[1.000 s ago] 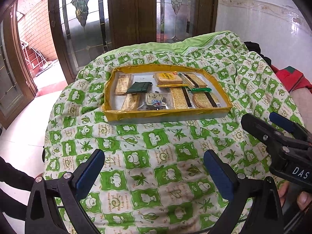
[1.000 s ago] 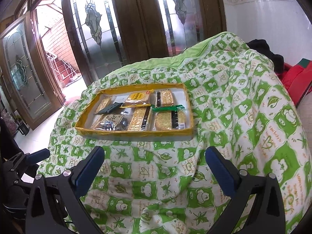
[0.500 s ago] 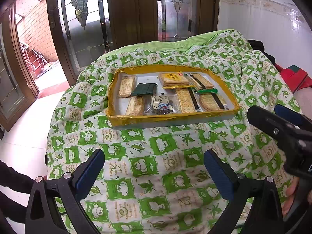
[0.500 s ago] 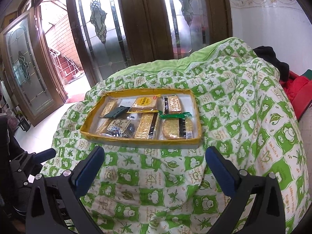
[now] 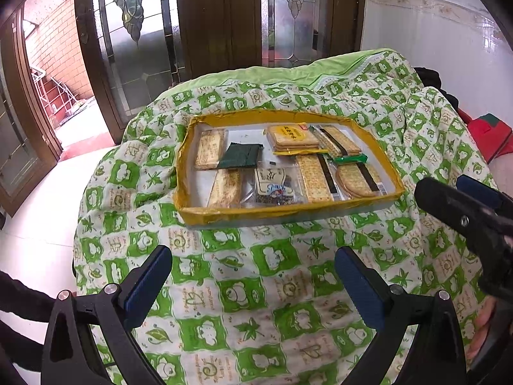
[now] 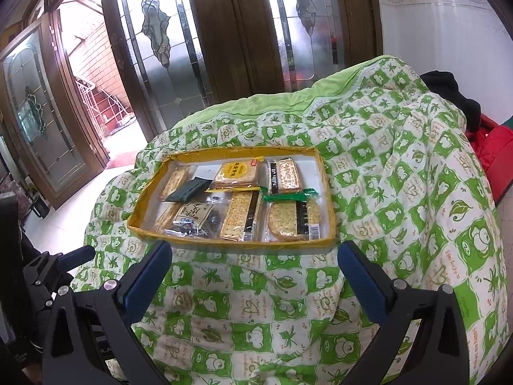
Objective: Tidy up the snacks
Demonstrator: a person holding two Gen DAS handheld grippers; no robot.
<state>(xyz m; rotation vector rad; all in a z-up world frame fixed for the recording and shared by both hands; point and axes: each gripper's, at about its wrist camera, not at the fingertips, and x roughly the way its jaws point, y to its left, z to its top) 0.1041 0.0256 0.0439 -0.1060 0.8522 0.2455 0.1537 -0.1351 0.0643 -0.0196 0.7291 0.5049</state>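
I am holding my left gripper (image 5: 250, 280) and right gripper (image 6: 253, 274) wide apart, gripping nothing, over the quilt (image 5: 256, 288). The snacks (image 6: 243, 199) are lying in the tray (image 6: 231, 245) ahead. Only the left view is showing my hand (image 5: 484, 327).

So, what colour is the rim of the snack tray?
Yellow rim around the snack tray, clearest in the right wrist view.
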